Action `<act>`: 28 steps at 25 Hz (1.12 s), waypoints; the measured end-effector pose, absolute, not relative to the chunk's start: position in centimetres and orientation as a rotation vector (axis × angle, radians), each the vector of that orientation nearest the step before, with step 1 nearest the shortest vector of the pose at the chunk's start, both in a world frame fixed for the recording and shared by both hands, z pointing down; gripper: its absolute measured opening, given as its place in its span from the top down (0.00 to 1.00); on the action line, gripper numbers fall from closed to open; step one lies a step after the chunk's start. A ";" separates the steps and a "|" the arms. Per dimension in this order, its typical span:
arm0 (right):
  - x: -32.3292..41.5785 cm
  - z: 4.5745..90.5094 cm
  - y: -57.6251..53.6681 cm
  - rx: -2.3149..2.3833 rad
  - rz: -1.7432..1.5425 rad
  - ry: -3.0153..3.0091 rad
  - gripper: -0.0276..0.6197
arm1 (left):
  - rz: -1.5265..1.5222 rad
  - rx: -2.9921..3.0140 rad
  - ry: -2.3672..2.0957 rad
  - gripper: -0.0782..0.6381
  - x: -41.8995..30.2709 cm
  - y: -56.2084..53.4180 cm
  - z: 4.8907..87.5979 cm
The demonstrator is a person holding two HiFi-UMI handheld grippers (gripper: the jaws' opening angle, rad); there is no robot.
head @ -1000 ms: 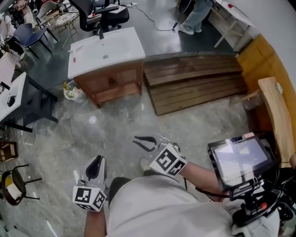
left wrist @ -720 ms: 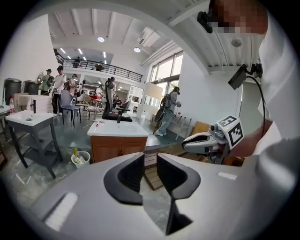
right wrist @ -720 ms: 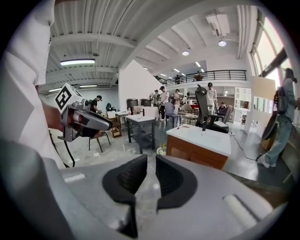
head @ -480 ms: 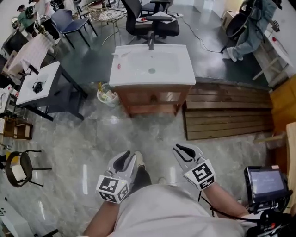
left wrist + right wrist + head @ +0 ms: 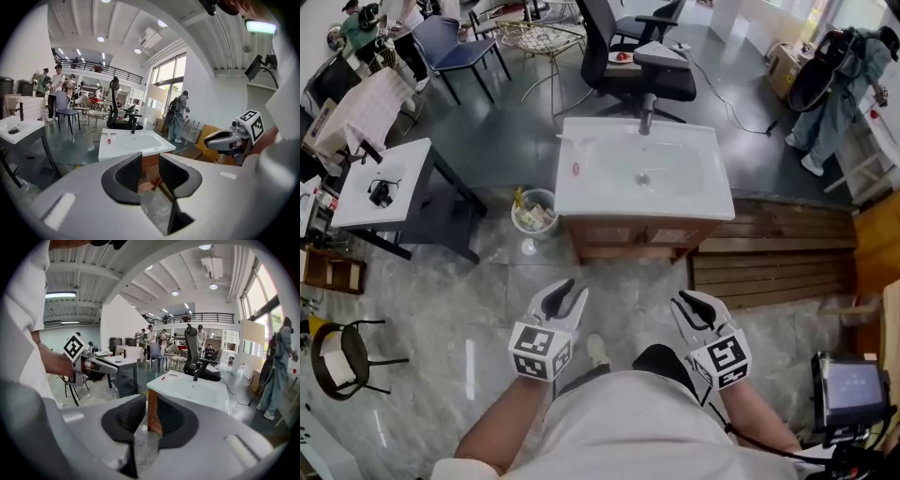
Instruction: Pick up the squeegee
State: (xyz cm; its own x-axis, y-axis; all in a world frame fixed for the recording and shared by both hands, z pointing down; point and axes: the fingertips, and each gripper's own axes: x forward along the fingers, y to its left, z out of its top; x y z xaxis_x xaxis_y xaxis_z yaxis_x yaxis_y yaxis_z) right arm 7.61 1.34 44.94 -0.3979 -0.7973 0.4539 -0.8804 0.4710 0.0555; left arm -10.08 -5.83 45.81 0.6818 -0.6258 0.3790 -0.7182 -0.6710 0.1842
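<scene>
A white sink top [image 5: 581, 199] on a wooden cabinet stands ahead, with a black tap [image 5: 648, 112] at its back. A small red item [image 5: 576, 170] and a thin white item [image 5: 566, 139] lie on the sink's left rim; I cannot tell whether either is the squeegee. My left gripper [image 5: 565, 292] hangs over the floor short of the cabinet, its jaws opening with nothing between them. My right gripper [image 5: 694, 305] is level with it on the right, open and empty. In the left gripper view the left gripper [image 5: 150, 168] points at the sink [image 5: 133, 140].
A black office chair [image 5: 637, 56] stands behind the sink. A bin [image 5: 532, 211] sits at the cabinet's left, beside a white table [image 5: 384, 183]. A wooden pallet [image 5: 778, 248] lies on the right. A small screen [image 5: 848, 389] is at my lower right. People stand far off.
The sink has swung from the upper left to straight ahead and come nearer. Both grippers now point at it side by side, and the left jaws stand wider apart.
</scene>
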 end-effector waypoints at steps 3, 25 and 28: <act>7.8 44.5 -1.8 1.423 0.233 -2.272 0.86 | 0.424 2.551 -1.117 0.70 -10.8 -10.1 46.8; 23.3 47.3 -29.1 1.299 0.333 -2.342 0.86 | 0.622 2.245 -1.544 0.64 -3.7 -42.6 56.6; 26.3 48.6 -31.0 1.271 0.375 -2.320 0.86 | 0.633 2.184 -1.578 0.60 -3.4 -46.6 58.7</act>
